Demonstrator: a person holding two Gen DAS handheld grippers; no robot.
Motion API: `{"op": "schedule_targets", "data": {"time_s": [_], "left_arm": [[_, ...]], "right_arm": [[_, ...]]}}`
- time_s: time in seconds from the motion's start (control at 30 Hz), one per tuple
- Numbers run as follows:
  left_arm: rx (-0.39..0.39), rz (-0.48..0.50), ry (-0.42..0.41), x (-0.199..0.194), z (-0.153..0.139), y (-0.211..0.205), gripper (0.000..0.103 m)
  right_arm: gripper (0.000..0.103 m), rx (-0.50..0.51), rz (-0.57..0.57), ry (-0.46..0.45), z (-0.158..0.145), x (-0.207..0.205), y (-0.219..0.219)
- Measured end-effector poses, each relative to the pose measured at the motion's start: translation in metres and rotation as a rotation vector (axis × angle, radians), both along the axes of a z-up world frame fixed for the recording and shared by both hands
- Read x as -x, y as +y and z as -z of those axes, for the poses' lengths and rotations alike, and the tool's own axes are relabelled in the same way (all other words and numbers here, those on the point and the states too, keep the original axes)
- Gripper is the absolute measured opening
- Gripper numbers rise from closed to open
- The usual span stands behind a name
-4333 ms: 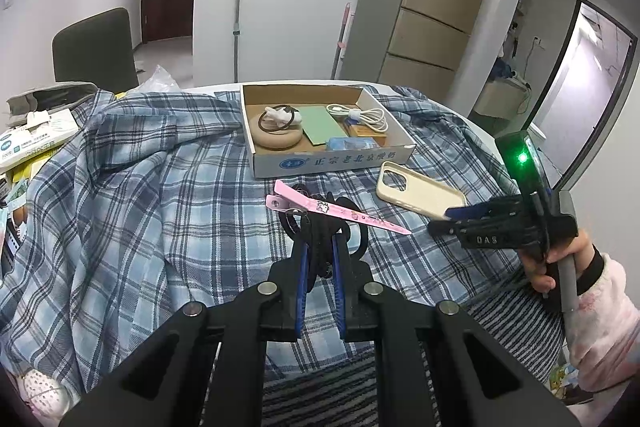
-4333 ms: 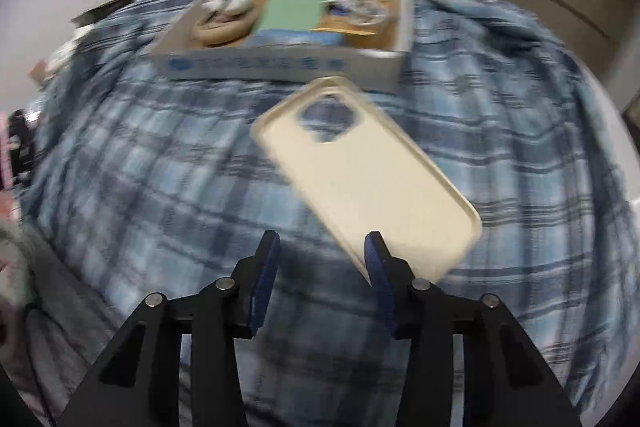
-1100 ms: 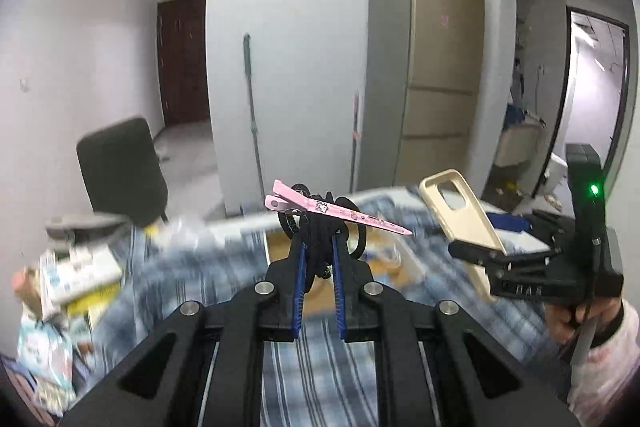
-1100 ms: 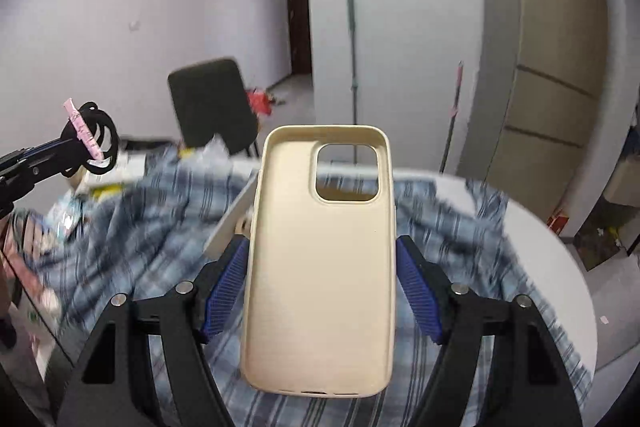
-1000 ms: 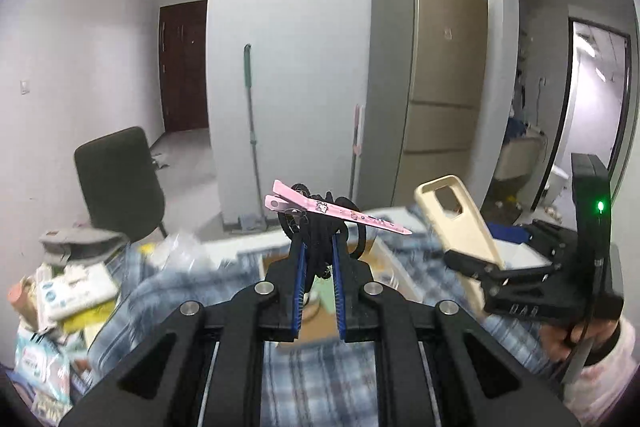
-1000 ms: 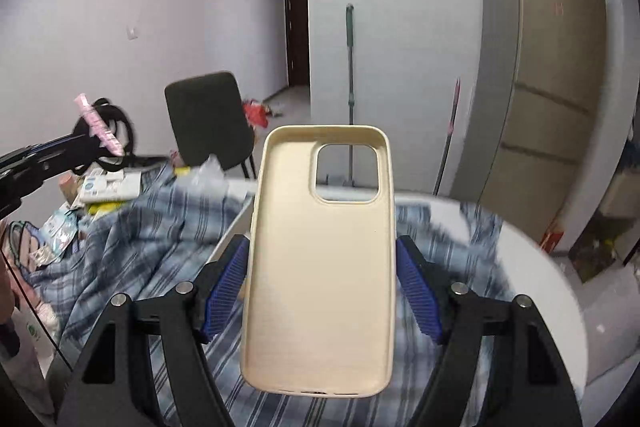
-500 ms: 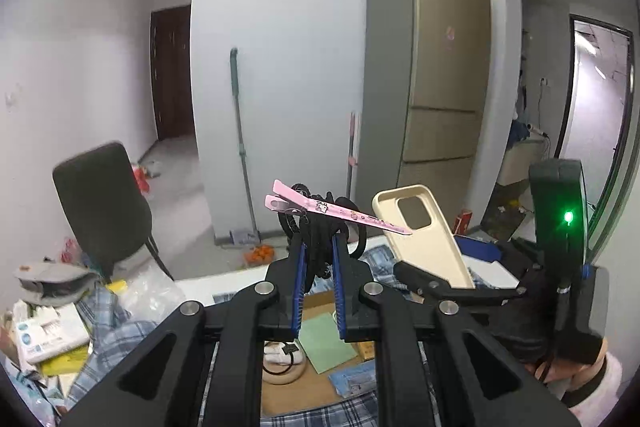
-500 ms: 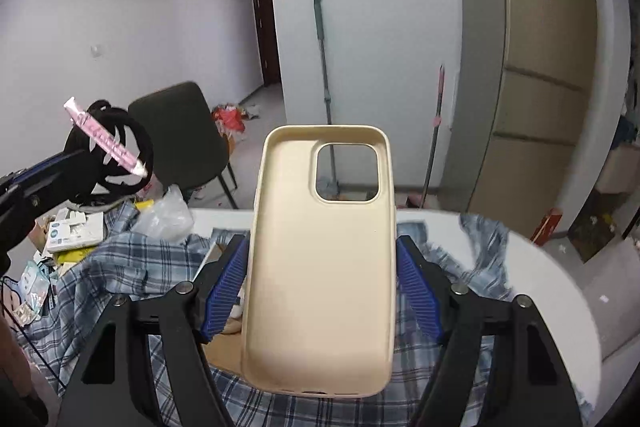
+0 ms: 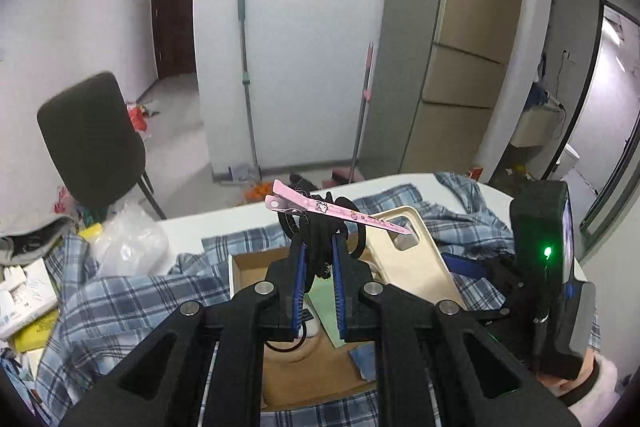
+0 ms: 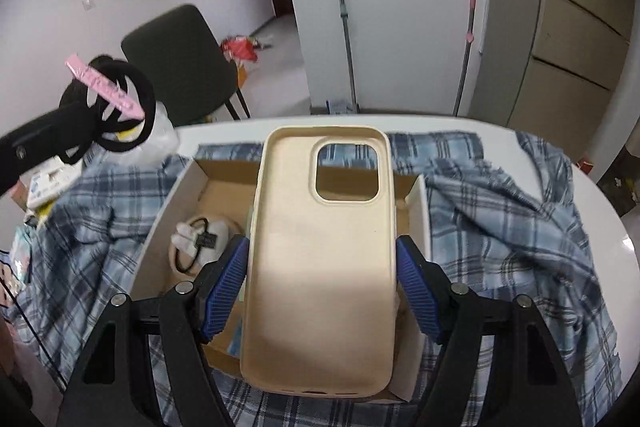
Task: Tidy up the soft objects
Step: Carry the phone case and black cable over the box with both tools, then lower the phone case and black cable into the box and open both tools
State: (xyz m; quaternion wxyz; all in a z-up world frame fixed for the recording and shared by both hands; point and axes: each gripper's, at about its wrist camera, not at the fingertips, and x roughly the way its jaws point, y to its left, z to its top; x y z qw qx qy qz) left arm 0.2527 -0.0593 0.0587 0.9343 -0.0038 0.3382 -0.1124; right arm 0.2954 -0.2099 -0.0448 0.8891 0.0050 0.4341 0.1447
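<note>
- My left claw [image 9: 319,265] was shut tight on a bundle of black hair ties [image 9: 316,239] with a pink hair clip [image 9: 336,211] clipped through them; the clip stuck out toward 3 o'clock past the pads.
- My right claw [image 10: 322,285] gripped the cream phone case [image 10: 320,255] across its width, pads pressing both long edges, camera cutout at 12 o'clock.
- Change since a second ago: both views then showed mostly wall and fridge; the cardboard box [image 10: 192,179] had now swung in directly beneath both loads. Both claws had come down over it, loads unshifted in the pads.
- My reading: carry finished, drop-off next, nothing released yet.
- Box contents seen from the right wrist: a round tan holder with a white bundle and a black tie [image 10: 200,239] at 9 o'clock of the case; a green card [image 9: 322,301] under the left claw.
- Open room: bare cardboard floor at 12 o'clock in the box, behind the case.
- Edges: box walls close on both sides of the case; right wall just beside my right pad. Plaid cloth [image 10: 500,227] bunched around the box on the tabletop [image 10: 600,211].
- Risk, as I judged it: the clip's tip overlapped the case top in the left view, so the claws might foul each other if lowered together.
</note>
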Motion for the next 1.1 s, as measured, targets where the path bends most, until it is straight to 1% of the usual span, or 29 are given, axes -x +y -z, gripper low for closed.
{"op": "schedule_targets", "data": {"time_s": [0.13, 0.33, 0.47, 0.53, 0.6, 0.67, 0.73, 0.77, 0.8, 0.83, 0.87, 0.93, 1.1], "left_arm": [[0.012, 0.000, 0.048, -0.009, 0.014, 0.004, 0.012], [0.019, 0.002, 0.114, -0.022, 0.034, 0.005, 0.012], [-0.008, -0.004, 0.126, -0.024, 0.040, 0.000, 0.012], [-0.008, 0.001, 0.131, -0.025, 0.042, -0.002, 0.012], [-0.017, 0.005, 0.132, -0.024, 0.043, -0.005, 0.012], [-0.014, 0.005, 0.131, -0.024, 0.043, -0.005, 0.012], [-0.002, 0.005, 0.131, -0.024, 0.043, -0.005, 0.019], [0.006, 0.005, 0.130, -0.025, 0.043, -0.004, 0.037], [0.015, 0.001, 0.129, -0.025, 0.042, -0.002, 0.065], [0.027, -0.004, 0.127, -0.025, 0.041, 0.000, 0.075], [0.039, -0.006, 0.122, -0.025, 0.040, 0.001, 0.078], [0.063, -0.007, 0.076, -0.021, 0.034, 0.004, 0.078], [0.062, 0.004, 0.066, -0.018, 0.028, 0.004, 0.078]], "right_arm": [[0.073, 0.024, -0.016, 0.039, 0.018, -0.005, 0.006], [0.073, 0.022, -0.016, 0.065, 0.031, -0.010, 0.008], [0.074, 0.044, -0.024, 0.057, 0.035, -0.010, 0.011], [0.074, 0.048, -0.025, 0.059, 0.035, -0.011, 0.011], [0.078, 0.042, -0.016, 0.065, 0.033, -0.011, 0.010], [0.079, 0.022, -0.013, 0.069, 0.030, -0.011, 0.006], [0.079, 0.018, -0.003, 0.072, 0.026, -0.012, 0.002], [0.079, 0.018, 0.001, 0.070, 0.024, -0.012, -0.001], [0.079, 0.018, 0.003, 0.066, 0.022, -0.013, -0.003], [0.080, 0.018, 0.004, 0.063, 0.021, -0.014, -0.006], [0.080, 0.020, 0.005, 0.060, 0.018, -0.014, -0.008], [0.080, 0.023, 0.007, 0.057, 0.014, -0.014, -0.012], [0.080, 0.012, 0.019, 0.037, 0.002, -0.009, -0.018]]}}
